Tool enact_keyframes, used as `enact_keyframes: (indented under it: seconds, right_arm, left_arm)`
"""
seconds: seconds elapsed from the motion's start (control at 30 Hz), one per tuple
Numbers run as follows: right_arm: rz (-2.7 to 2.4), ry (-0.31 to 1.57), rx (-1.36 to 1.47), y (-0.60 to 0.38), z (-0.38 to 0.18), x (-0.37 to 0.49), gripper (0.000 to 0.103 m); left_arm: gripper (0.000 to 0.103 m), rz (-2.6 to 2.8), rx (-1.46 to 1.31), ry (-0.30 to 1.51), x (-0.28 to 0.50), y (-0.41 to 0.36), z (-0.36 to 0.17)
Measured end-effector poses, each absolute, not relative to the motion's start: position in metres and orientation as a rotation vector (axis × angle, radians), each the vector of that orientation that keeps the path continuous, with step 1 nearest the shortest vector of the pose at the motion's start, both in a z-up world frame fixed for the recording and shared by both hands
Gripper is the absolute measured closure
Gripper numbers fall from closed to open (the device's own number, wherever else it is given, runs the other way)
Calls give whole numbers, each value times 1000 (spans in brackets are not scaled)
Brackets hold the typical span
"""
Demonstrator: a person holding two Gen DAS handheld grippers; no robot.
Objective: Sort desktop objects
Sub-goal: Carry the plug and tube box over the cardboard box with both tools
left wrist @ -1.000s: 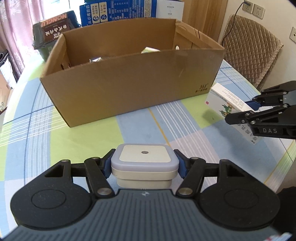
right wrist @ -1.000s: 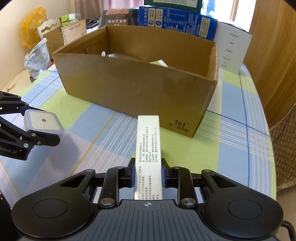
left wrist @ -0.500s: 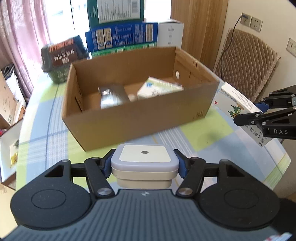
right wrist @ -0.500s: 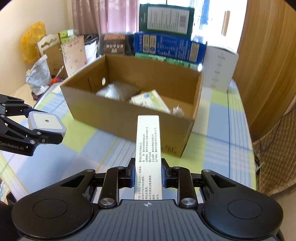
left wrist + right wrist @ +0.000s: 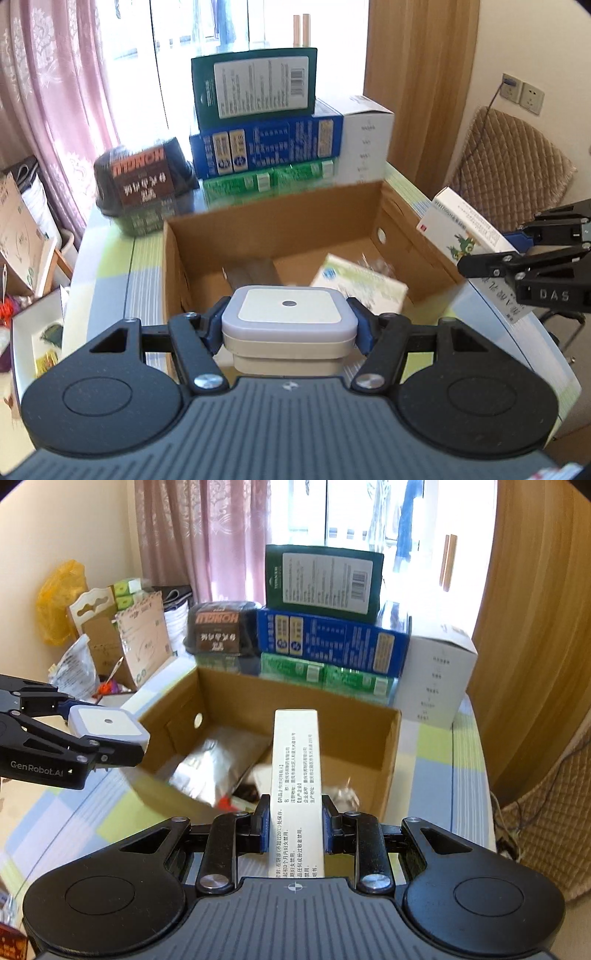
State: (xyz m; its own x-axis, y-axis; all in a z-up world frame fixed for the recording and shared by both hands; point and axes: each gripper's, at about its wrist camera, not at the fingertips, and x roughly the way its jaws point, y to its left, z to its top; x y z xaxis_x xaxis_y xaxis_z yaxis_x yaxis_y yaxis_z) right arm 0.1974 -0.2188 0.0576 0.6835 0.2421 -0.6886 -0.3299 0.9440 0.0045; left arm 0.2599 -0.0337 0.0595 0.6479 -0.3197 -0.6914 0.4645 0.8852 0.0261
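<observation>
- The left gripper [image 5: 289,328] was clamped on the square white device [image 5: 289,314], its pads pressed on two opposite side walls. The device sat level, its flat face with the dark dot turned up.
- The device looked like rigid, light plastic; I judged its smooth sides could slip, so the flat side walls were the right hold.
- The right gripper [image 5: 294,825] was closed nearly all the way on the long white carton [image 5: 296,775], gripping its narrow faces near the rear end.
- The carton's long axis ran straight ahead along the fingers, its free end reaching out over the cardboard box [image 5: 391,753].
- The carton looked light and crushable; a gentle squeeze would probably do.
- The box lay ahead of and below both grippers.
</observation>
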Motion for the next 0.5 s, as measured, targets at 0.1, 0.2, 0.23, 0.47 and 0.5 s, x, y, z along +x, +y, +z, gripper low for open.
enact_keyframes:
  seconds: [0.1, 0.2, 0.23, 0.47, 0.5]
  right_arm:
    - [317, 756, -114, -219, 57, 219, 80]
    - [310, 761, -109, -220, 53, 238, 80]
    - [308, 762, -108, -220, 52, 244, 80]
    - [289, 769, -98, -225, 40, 275, 80]
    - [287, 770, -97, -226, 39, 277, 80]
  left_arm:
    - [42, -453, 214, 736, 281, -41, 59]
    - [42, -452, 226, 738, 301, -49, 55]
    - [42, -452, 226, 741, 308, -51, 52]
    - [39, -473, 194, 760, 335, -64, 31]
    - [33, -467, 199, 763, 338, -66, 28]
